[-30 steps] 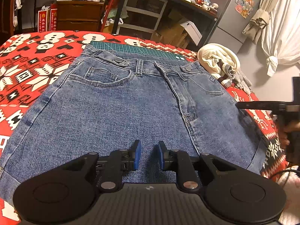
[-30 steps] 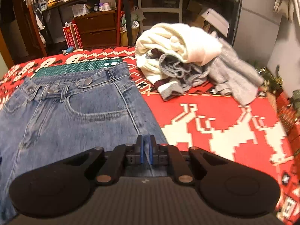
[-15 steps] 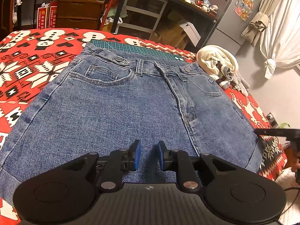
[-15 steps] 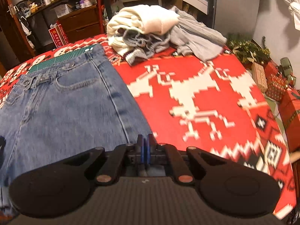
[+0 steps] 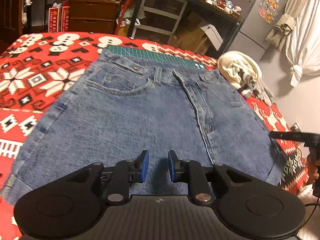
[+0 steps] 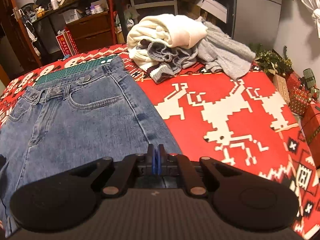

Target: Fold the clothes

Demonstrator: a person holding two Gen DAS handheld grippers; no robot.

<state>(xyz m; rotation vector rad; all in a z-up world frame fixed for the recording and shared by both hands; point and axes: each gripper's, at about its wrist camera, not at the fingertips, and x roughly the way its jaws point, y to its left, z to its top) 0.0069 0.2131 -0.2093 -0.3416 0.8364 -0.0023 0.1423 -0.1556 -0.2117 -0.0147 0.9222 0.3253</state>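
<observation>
We see a pair of blue denim jeans (image 5: 128, 116) spread flat, front side up, across a red blanket (image 6: 230, 108) patterned with white reindeer and snowflakes, the waistband at the far end lying over the edge of a green cutting mat (image 5: 158, 57). Our left gripper (image 5: 156, 167) hangs low over the near part of the denim, around the middle of the garment, its blue pads set apart with nothing between them. Our right gripper (image 6: 155, 161) sits at the jeans' right-hand edge, where the side seam meets the blanket, its blue pads pressed together; whether a fold of denim is caught between them we cannot tell, since the fingers hide the spot. From the left wrist view that same right gripper shows as a dark bar at the far right, with part of a hand (image 5: 313, 168) behind it. Beyond the jeans' right corner, a heap of cream and grey knitwear (image 6: 180, 46) rests on the blanket, near the waistband but not touching it.
</observation>
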